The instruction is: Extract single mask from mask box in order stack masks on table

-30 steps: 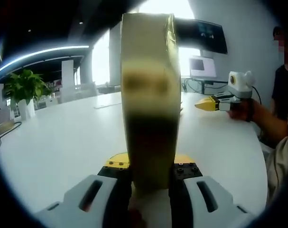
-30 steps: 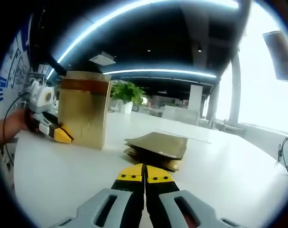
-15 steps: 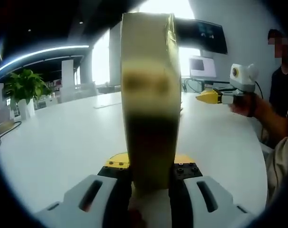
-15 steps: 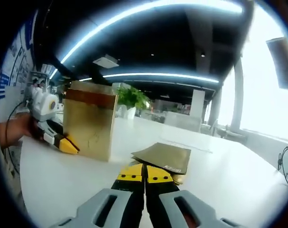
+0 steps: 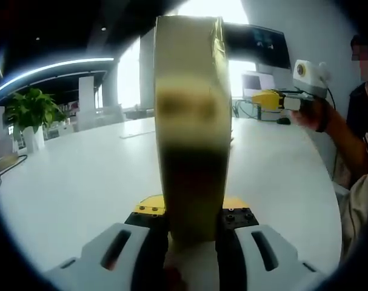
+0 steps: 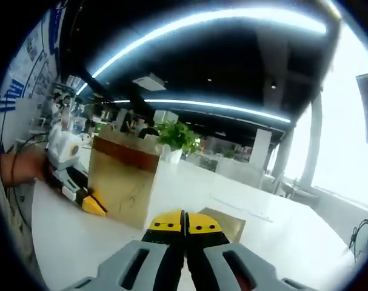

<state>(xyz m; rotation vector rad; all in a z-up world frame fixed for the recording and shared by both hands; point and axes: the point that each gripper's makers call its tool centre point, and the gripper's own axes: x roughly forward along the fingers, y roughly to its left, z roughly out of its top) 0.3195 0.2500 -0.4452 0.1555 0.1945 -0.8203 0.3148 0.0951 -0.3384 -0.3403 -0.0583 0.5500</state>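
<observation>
My left gripper (image 5: 193,221) is shut on the narrow side of the tall golden mask box (image 5: 190,115), which stands upright on the white table (image 5: 80,176). In the right gripper view the mask box (image 6: 124,188) stands left of centre with the left gripper (image 6: 90,203) clamped on its lower left edge. A flat stack of golden mask packets (image 6: 229,225) lies on the table, partly hidden behind my right gripper (image 6: 185,223). That gripper is shut with nothing in it. It also hangs in the air as the right gripper (image 5: 270,97), held by a hand.
A potted plant (image 5: 27,115) stands at the table's far left edge, seen behind the box as the plant (image 6: 179,136). A dark monitor (image 5: 256,45) hangs at the back. A person (image 5: 359,97) stands at the right. Cables (image 6: 361,233) lie near the right table edge.
The right gripper has risen well above the table and stayed shut; its view has tilted upward. The left gripper and the box have not moved.
</observation>
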